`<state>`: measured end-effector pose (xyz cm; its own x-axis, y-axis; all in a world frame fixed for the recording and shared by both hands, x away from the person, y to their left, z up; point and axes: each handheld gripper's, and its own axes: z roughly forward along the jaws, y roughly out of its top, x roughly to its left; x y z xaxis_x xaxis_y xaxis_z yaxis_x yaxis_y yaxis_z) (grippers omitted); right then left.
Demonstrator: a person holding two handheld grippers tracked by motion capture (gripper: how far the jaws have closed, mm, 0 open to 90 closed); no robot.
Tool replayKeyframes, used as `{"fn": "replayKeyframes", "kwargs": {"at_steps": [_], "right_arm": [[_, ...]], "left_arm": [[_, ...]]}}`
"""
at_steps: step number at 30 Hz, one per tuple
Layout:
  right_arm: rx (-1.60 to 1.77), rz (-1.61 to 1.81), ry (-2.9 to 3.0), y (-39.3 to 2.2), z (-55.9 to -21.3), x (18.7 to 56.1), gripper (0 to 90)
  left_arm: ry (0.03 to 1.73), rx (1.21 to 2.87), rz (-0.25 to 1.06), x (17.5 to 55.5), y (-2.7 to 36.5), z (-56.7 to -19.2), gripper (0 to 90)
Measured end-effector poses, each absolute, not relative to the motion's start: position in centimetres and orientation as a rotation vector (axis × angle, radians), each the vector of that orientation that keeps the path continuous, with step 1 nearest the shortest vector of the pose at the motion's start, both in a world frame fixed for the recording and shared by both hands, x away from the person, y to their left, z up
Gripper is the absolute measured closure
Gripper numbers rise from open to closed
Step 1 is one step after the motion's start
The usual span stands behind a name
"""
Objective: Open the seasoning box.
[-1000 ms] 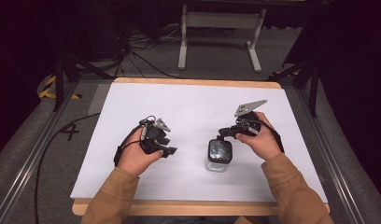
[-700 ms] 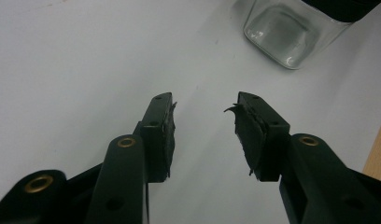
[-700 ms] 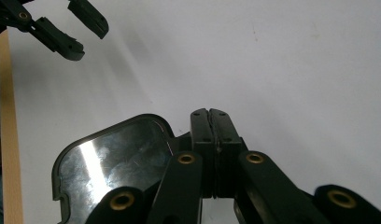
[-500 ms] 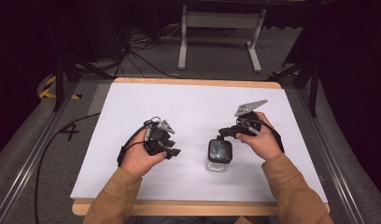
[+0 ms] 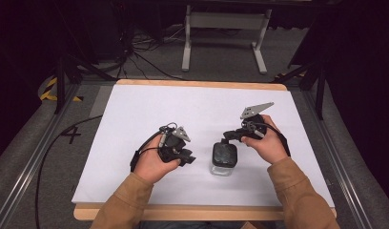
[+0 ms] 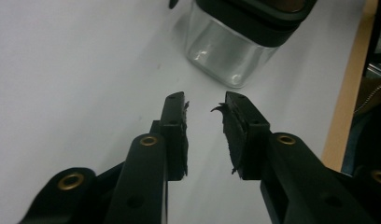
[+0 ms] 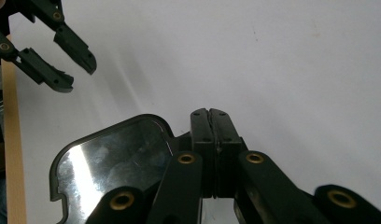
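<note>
High view, claws: the left gripper [image 5: 185, 156] lies just beside the square glass jar [image 5: 223, 160], pointing at it; the right gripper [image 5: 229, 137] sits at the jar's far edge, touching its black lid [image 5: 224, 152].
High view, surroundings: bare white table [image 5: 149, 109]; nothing stands between the left claw and the jar.
Left gripper view: jaws apart and empty, clear jar wall [image 6: 223, 51] close ahead.
Right gripper view: jaws pressed together beside the glossy lid [image 7: 111, 161]; whether they pinch a lid tab is hidden.
Risk: the smooth glass may slide or tip if the left claw pushes before closing.
</note>
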<state>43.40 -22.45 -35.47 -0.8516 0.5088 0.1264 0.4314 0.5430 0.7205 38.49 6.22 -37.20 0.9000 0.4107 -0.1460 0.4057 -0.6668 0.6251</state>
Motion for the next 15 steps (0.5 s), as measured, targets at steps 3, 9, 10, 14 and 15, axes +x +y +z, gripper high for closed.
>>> {"fn": "replayKeyframes", "kwargs": {"at_steps": [3,9,10,14,15], "right_arm": [[0.82,1.207,2.67,-22.5,-35.5,43.4,90.0],[0.825,1.203,2.666,-22.4,-35.5,43.2,90.0],[0.817,1.202,2.663,-22.3,-35.4,43.1,90.0],[0.825,1.198,2.658,-22.3,-35.5,43.1,90.0],[0.825,1.198,2.658,-22.3,-35.5,43.1,90.0]], "left_arm": [[0.527,2.364,-0.012,38.1,4.8,-37.2,76.6],[0.466,2.361,-0.049,37.8,2.9,-37.2,84.9],[0.464,2.364,-0.053,37.8,2.6,-37.2,86.2],[0.454,2.352,-0.085,37.8,1.9,-37.4,89.0],[0.454,2.356,-0.086,37.8,1.8,-37.4,89.0]]}}
